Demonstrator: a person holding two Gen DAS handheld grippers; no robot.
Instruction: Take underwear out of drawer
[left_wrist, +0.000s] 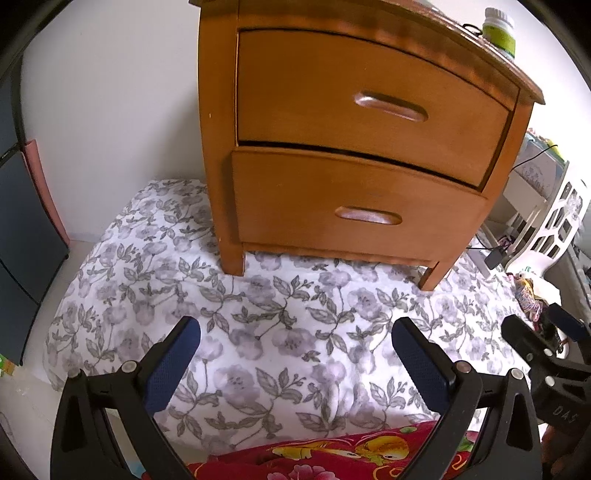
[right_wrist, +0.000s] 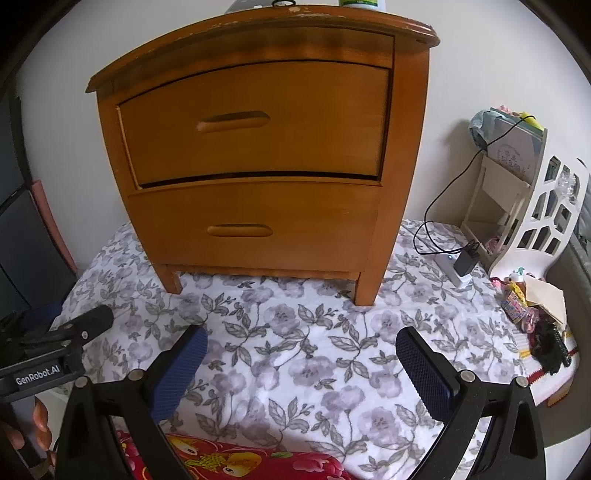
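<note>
A brown wooden nightstand (left_wrist: 354, 122) (right_wrist: 258, 147) with two drawers stands on a floral sheet. The top drawer (left_wrist: 369, 99) (right_wrist: 255, 122) and the bottom drawer (left_wrist: 354, 210) (right_wrist: 255, 221) both look pushed in, each with a recessed oval handle (left_wrist: 368, 215) (right_wrist: 240, 231). No underwear shows. My left gripper (left_wrist: 295, 339) hangs open above the sheet, well short of the drawers. My right gripper (right_wrist: 301, 347) is open too, at about the same distance. Each gripper shows at the other view's edge.
The white sheet with grey flowers (left_wrist: 258, 325) (right_wrist: 314, 350) covers the surface. A red patterned cloth (right_wrist: 251, 458) lies at the near edge. A white lattice rack (right_wrist: 532, 221), a charger with cable (right_wrist: 463, 262) and small clutter sit right. A green-labelled bottle (left_wrist: 498, 29) tops the nightstand.
</note>
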